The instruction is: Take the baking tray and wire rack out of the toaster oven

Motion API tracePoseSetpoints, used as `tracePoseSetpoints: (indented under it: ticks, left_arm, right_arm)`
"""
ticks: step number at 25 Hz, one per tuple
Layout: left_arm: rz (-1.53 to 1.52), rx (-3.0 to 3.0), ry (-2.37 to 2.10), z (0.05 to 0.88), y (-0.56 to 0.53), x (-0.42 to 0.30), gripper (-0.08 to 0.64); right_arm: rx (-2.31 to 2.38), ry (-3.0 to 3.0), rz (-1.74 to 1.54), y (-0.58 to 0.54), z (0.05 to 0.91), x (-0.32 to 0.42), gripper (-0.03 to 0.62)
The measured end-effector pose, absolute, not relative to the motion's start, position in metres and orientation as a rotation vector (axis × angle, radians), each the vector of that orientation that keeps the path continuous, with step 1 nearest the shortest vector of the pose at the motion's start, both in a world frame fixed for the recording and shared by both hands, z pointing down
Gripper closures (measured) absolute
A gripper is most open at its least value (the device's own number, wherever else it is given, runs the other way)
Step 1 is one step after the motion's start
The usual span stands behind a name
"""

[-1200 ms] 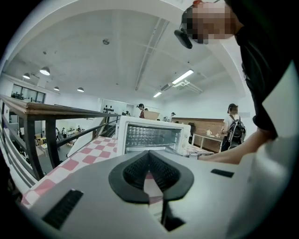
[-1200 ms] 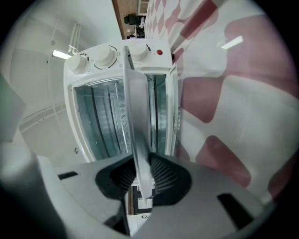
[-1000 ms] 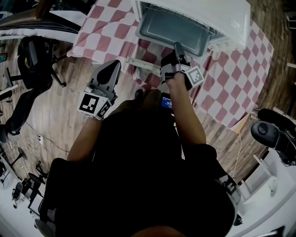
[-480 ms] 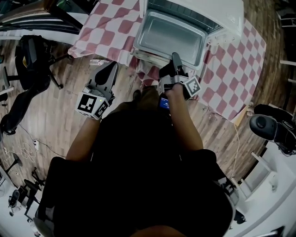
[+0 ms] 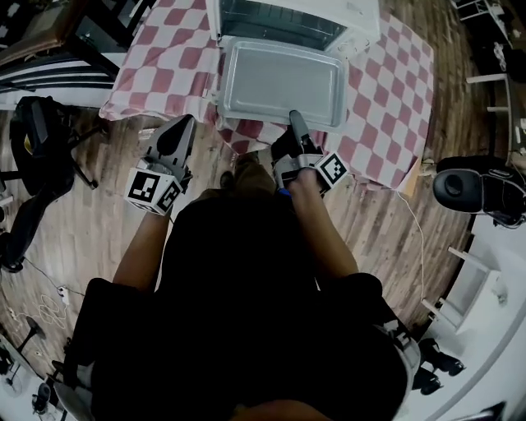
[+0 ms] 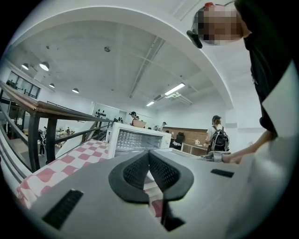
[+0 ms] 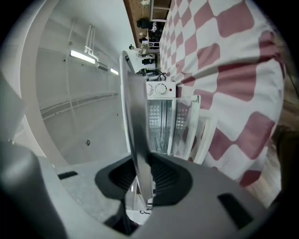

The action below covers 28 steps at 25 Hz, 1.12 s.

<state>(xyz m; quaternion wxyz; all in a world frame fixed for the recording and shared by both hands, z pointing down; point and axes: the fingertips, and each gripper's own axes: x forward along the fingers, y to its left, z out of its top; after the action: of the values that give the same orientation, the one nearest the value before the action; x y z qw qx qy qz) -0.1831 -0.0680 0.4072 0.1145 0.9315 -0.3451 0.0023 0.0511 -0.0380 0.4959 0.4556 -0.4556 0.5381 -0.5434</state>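
Note:
The grey baking tray (image 5: 283, 82) hangs level, mostly out of the white toaster oven (image 5: 329, 12), over the checked tablecloth (image 5: 386, 107). My right gripper (image 5: 293, 120) is shut on the middle of the tray's near rim. In the right gripper view the tray (image 7: 138, 116) runs edge-on between the pads, with the oven (image 7: 161, 119) and its open door behind it. My left gripper (image 5: 182, 128) hangs off the table's near-left edge, shut and holding nothing. Its view shows the closed pads (image 6: 140, 168) and the oven (image 6: 135, 140) beyond. I cannot make out the wire rack.
The table's near edge lies just below the tray, with wooden floor around it. A black office chair (image 5: 37, 144) stands at the left and a black device (image 5: 481, 185) at the right. Several people (image 6: 217, 137) stand far off in the room.
The right gripper has drawn back toward me with the tray, which has slid further out of the oven. The left gripper has shifted a little along the table's edge.

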Motion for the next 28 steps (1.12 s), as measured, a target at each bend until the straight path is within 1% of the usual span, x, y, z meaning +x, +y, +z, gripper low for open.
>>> tracePoseSetpoints:
  ticks: [6,16,22,28]
  left_arm:
    - [-0.022,2.789,-0.899,0.402,-0.064,-0.142,0.566]
    - [-0.009,2.872,-0.698,0.391,-0.055,-0.048,0.566]
    - [0.012,2.878,-0.657,0.385,-0.051,0.009,0.566]
    - [0.027,2.878,-0.681,0.382,-0.061,0.053,0.566]
  right_arm:
    - [-1.177,1.296,-1.249,0.013,0.481,0.098,0.506]
    - [-1.268,1.186,-1.071,0.081,0.466,0.200,0.506]
    - [-1.293,1.129,-1.031,0.102,0.465,0.263,0.506]
    - [-1.308,1.112,-1.013,0.101,0.466,0.323,0.506]
